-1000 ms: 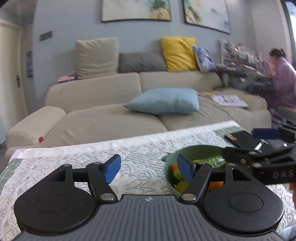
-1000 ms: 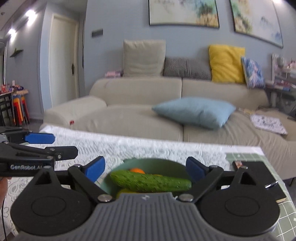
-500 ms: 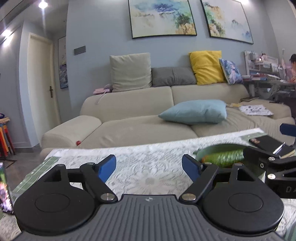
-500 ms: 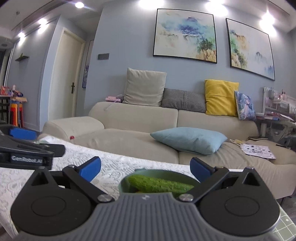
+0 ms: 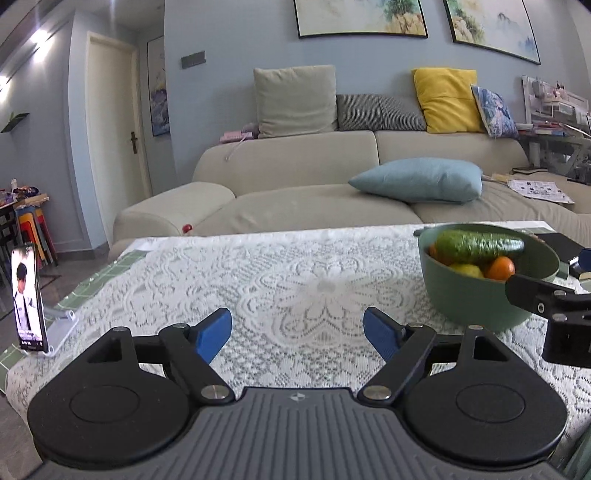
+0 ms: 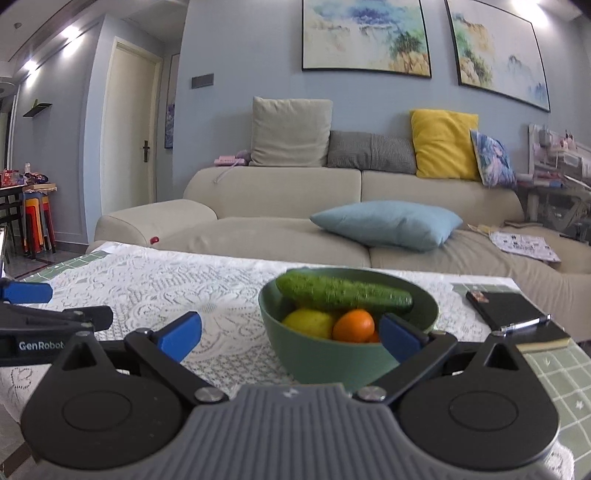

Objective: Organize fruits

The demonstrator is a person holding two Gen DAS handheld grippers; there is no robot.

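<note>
Left gripper [image 5: 297, 334]: jaws spread wide, having just been opening, nothing between the blue pads [image 5: 212, 334]; below it only white lace tablecloth [image 5: 317, 280]; right gripper [image 6: 290, 336]: jaws likewise wide, just opened further, nothing clasped, though the green bowl [image 6: 317, 363] stands just beyond them and partly between the pad tips in that view.

Surface: lace cloth laid over a green grid-patterned mat [image 6: 554, 373], which shows at the table's edges; bowl sits toward the right side of the table, seen from the left wrist as right of the open jaws [image 5: 476, 299]; inside it a cucumber [image 6: 343, 293] lies across the top, a lemon [image 6: 308, 323] and an orange [image 6: 352, 325] beneath it; further orange fruit is partly hidden.

Right of the bowl: a black notebook [image 6: 506, 306] with a pen [image 6: 524, 325] on it; at the table's left edge, a phone [image 5: 27, 297] upright in a clear stand, screen lit.

Beyond the table: beige sofa [image 6: 273, 195]; a light blue cushion [image 6: 388, 223] lying on the seat; beige, grey, yellow [image 6: 443, 144] and patterned cushions along the back; a small red object [image 6: 154, 240] near the armrest; printed paper on the far right seat.

Far: blue-grey wall, two framed landscape paintings [image 6: 365, 35]; cream door [image 6: 127, 125] at left; stacked coloured stools [image 6: 37, 225] beside it; cluttered shelving at far right.
</note>
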